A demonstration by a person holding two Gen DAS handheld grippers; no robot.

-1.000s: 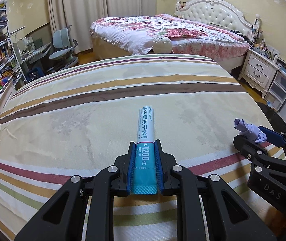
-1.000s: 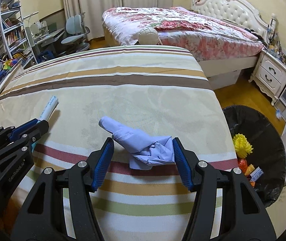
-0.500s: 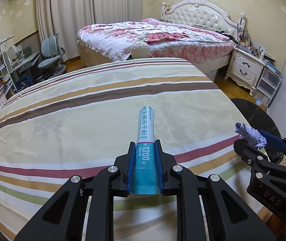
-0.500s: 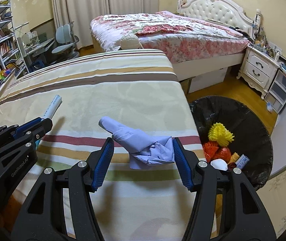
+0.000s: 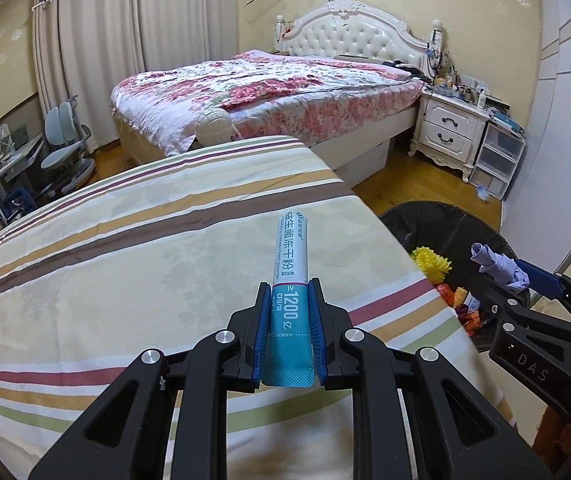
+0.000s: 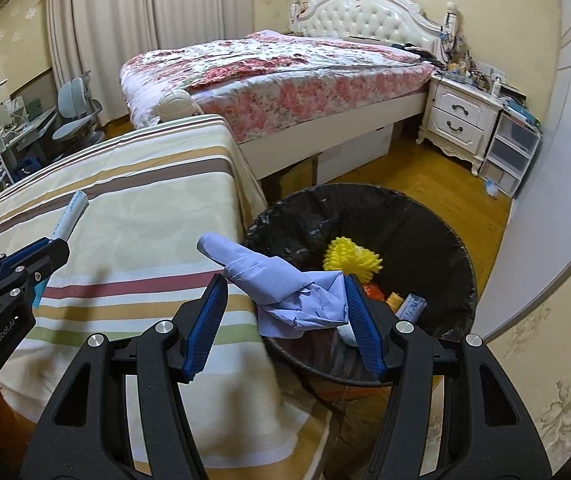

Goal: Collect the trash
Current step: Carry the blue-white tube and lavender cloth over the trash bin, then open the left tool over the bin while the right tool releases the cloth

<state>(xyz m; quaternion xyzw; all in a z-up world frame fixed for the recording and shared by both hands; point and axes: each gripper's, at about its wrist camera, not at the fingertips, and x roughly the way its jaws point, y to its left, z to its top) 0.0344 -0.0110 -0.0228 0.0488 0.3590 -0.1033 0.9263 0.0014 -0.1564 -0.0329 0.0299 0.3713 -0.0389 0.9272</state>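
Observation:
A teal and white stick sachet (image 5: 290, 248) pokes forward from my left gripper (image 5: 288, 288), which is shut on its lower end above the striped bedcover (image 5: 125, 264). My right gripper (image 6: 284, 280) is shut on a crumpled pale-blue paper (image 6: 297, 296), held over the near rim of a black-lined trash bin (image 6: 365, 190). In the left wrist view the right gripper (image 5: 521, 280) and its paper (image 5: 497, 266) hang over the bin (image 5: 445, 216). The right wrist view shows the left gripper (image 6: 51, 250) and the sachet (image 6: 70, 216) at the left, over the cover.
The bin holds a yellow spiky ball (image 6: 351, 258) and several wrappers. Behind stand a floral bed (image 6: 285, 76), a white nightstand (image 6: 461, 120) and plastic drawers (image 6: 513, 152). A desk chair (image 6: 73, 120) and shelves are at the far left. Wooden floor surrounds the bin.
Both grippers have moved right across the striped cover with their loads. The bin has come into full view, and the paper now hangs at its rim rather than over the cover.

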